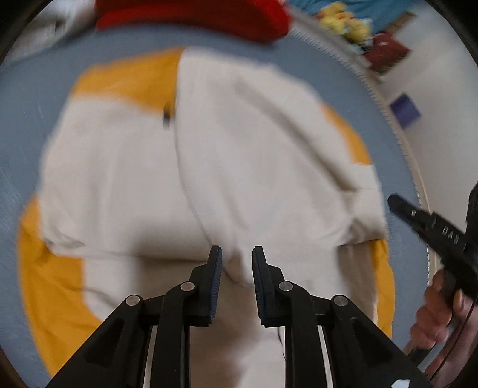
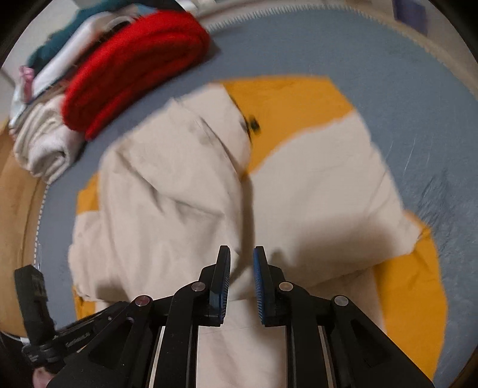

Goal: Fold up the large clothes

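A cream and yellow garment lies partly folded on a round blue-grey rug, cream panels doubled over the yellow. My left gripper hovers above its near edge, open by a narrow gap with nothing between the pads. My right gripper stands the same way over the cream cloth, open and holding nothing. In the left wrist view the right gripper shows at the right edge, held by a hand. The left gripper's body appears low on the left of the right wrist view.
A folded red garment lies on the rug's far side beside a stack of folded white and teal clothes. Wooden floor borders the rug. A yellow toy and a purple box sit beyond the rug's fringe.
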Demonstrator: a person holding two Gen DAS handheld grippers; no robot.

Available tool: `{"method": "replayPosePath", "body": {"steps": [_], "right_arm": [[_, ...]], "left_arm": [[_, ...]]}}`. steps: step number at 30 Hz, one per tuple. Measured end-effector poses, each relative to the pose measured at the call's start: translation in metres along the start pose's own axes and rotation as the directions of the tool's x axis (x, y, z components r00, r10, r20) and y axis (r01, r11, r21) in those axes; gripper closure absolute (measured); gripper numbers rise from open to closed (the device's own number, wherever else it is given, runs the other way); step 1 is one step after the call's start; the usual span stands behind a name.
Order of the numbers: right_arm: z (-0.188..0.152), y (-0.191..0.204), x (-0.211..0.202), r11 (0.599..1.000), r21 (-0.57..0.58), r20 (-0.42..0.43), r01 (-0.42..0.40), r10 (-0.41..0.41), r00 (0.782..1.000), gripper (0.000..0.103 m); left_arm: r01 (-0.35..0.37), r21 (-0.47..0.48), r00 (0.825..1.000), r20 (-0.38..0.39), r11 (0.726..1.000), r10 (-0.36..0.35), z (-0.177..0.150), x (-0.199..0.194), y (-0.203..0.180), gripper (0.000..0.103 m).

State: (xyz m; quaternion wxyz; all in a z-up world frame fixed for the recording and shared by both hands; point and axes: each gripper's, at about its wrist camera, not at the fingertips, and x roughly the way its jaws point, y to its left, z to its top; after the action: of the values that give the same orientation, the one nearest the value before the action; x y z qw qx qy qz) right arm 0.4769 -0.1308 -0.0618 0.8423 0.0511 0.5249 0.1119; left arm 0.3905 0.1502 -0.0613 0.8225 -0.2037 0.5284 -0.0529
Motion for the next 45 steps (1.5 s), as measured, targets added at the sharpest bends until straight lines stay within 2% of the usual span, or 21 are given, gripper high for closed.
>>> {"method": "replayPosePath", "body": {"steps": [2, 4, 7, 9, 11, 14, 17, 19, 23, 25, 27, 29, 31, 33, 35, 37, 39, 42, 45], "right_arm": [[0.003, 0.011, -0.038, 0.998, -0.063, 0.096, -0.014, 0.020, 0.995, 0.086], [-0.003, 0.018, -0.087, 0.991, -0.128, 0.201, -0.039, 0.065, 0.978, 0.086], [-0.022, 0.019, -0.161, 0.978, -0.204, 0.330, -0.037, 0.105, 0.938, 0.086], [-0.041, 0.017, -0.216, 0.972, -0.233, 0.421, -0.017, 0.117, 0.899, 0.086], [-0.061, 0.012, -0.260, 0.969, -0.246, 0.483, 0.004, 0.119, 0.867, 0.086], [-0.106, -0.006, -0.330, 0.959, -0.278, 0.557, 0.054, 0.116, 0.822, 0.086], [-0.149, -0.022, -0.378, 0.950, -0.296, 0.590, 0.096, 0.102, 0.801, 0.086], [-0.180, -0.040, -0.402, 0.950, -0.295, 0.586, 0.097, 0.100, 0.804, 0.086], [-0.227, -0.077, -0.408, 0.963, -0.238, 0.546, 0.126, 0.025, 0.837, 0.086], [-0.245, -0.099, -0.391, 0.972, -0.197, 0.499, 0.129, -0.014, 0.866, 0.086], [-0.261, -0.122, -0.360, 0.980, -0.129, 0.433, 0.155, -0.085, 0.897, 0.086], [-0.272, -0.144, -0.330, 0.983, -0.083, 0.365, 0.165, -0.124, 0.923, 0.086], [-0.273, -0.158, -0.299, 0.973, -0.059, 0.259, 0.222, -0.200, 0.945, 0.086], [-0.273, -0.170, -0.284, 0.973, -0.056, 0.213, 0.224, -0.207, 0.955, 0.086], [-0.272, -0.178, -0.266, 0.966, -0.069, 0.168, 0.249, -0.235, 0.957, 0.086], [-0.276, -0.190, -0.240, 0.963, -0.067, 0.066, 0.260, -0.255, 0.965, 0.086], [-0.277, -0.201, -0.214, 0.970, -0.044, -0.055, 0.238, -0.240, 0.969, 0.086], [-0.285, -0.215, -0.194, 0.971, -0.020, -0.154, 0.238, -0.238, 0.959, 0.086], [-0.294, -0.224, -0.183, 0.964, -0.022, -0.200, 0.266, -0.265, 0.943, 0.086]], "left_arm": [[0.008, 0.040, 0.997, 0.080, 0.999, -0.012, -0.009, -0.034, -0.006, 0.085], [-0.001, 0.080, 0.987, 0.163, 0.997, -0.012, -0.025, -0.071, -0.012, 0.085], [-0.017, 0.102, 0.968, 0.251, 0.995, -0.010, -0.041, -0.119, -0.015, 0.085], [-0.012, 0.106, 0.954, 0.299, 0.994, -0.021, -0.055, -0.149, -0.012, 0.085], [-0.006, 0.094, 0.936, 0.351, 0.996, -0.027, -0.077, -0.183, -0.003, 0.085], [0.020, 0.051, 0.920, 0.390, 0.999, -0.039, -0.116, -0.219, 0.012, 0.085], [0.020, 0.017, 0.915, 0.402, 1.000, -0.025, -0.158, -0.242, 0.027, 0.085], [0.009, -0.004, 0.918, 0.397, 1.000, -0.006, -0.186, -0.250, 0.040, 0.085], [-0.025, -0.112, 0.942, 0.329, 0.993, 0.061, -0.235, -0.236, 0.069, 0.085], [-0.038, -0.171, 0.957, 0.276, 0.985, 0.084, -0.250, -0.228, 0.082, 0.085], [-0.075, -0.248, 0.974, 0.191, 0.966, 0.124, -0.256, -0.220, 0.097, 0.087], [-0.066, -0.285, 0.981, 0.157, 0.956, 0.115, -0.260, -0.214, 0.107, 0.087], [-0.117, -0.298, 0.981, 0.114, 0.947, 0.157, -0.265, -0.202, 0.118, 0.087], [-0.152, -0.322, 0.982, 0.054, 0.934, 0.179, -0.271, -0.181, 0.132, 0.087], [-0.150, -0.355, 0.984, 0.032, 0.923, 0.173, -0.278, -0.164, 0.147, 0.087], [-0.194, -0.412, 0.981, -0.062, 0.890, 0.185, -0.281, -0.144, 0.161, 0.087], [-0.162, -0.451, 0.987, -0.073, 0.878, 0.145, -0.279, -0.136, 0.169, 0.081], [-0.177, -0.494, 0.984, -0.106, 0.851, 0.143, -0.279, -0.125, 0.178, 0.076], [-0.220, -0.487, 0.973, -0.166, 0.845, 0.158, -0.282, -0.112, 0.181, 0.075]]}}
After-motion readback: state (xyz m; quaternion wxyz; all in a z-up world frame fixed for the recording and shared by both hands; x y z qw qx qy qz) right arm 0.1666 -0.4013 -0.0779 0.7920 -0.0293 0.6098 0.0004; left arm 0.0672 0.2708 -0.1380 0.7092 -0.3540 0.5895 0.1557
